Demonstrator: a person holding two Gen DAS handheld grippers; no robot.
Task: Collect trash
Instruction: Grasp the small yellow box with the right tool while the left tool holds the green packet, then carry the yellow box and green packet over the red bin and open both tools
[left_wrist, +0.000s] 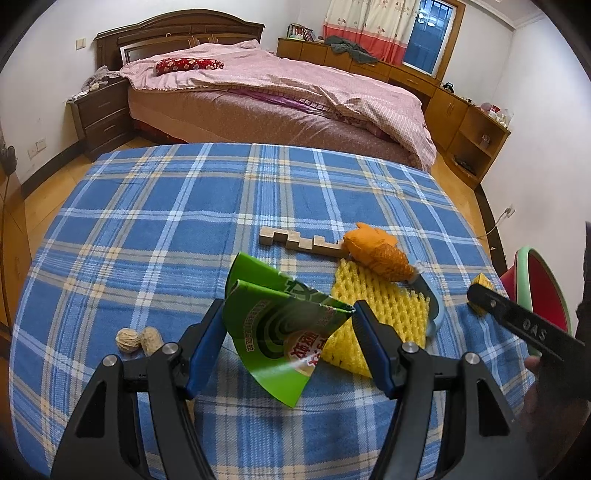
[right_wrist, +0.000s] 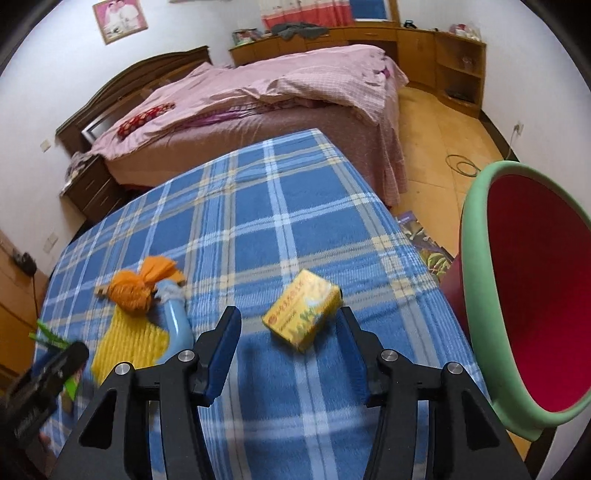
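Two pieces of trash sit between our tongs. We see the torn green printed cardboard wrapper (left_wrist: 280, 328) standing folded like a tent between the blue pads of the left gripper (left_wrist: 290, 314); both pads meet its side edges, so we read the jaws as pinching it, held fairly wide. Its fold ridge runs away from us and leftward, its torn lower end pointing back toward the tongs. It sits near the near edge of the table, on the blue plaid cloth (left_wrist: 155, 206).

We find the small yellow cardboard box (right_wrist: 301, 310) lying flat just ahead of the right gripper (right_wrist: 290, 325), near the right edge of the table. The jaws stand spread, pads clear of it on both sides. Its long axis runs diagonally, from near-left to far-right.

Beside the wrapper on the right lies a yellow foam mesh sleeve (left_wrist: 373, 306), touching it. On the sleeve's far end rests an orange cloth bundle (left_wrist: 376, 254), with a light blue curved plastic piece (left_wrist: 432, 302) along the sleeve's right side. Just beyond lies a notched pale wooden block (left_wrist: 295, 242). Left of the left tongs lie two peanut shells (left_wrist: 138, 339).

Off the right edge stands a red bin with a green rim (right_wrist: 476, 280).
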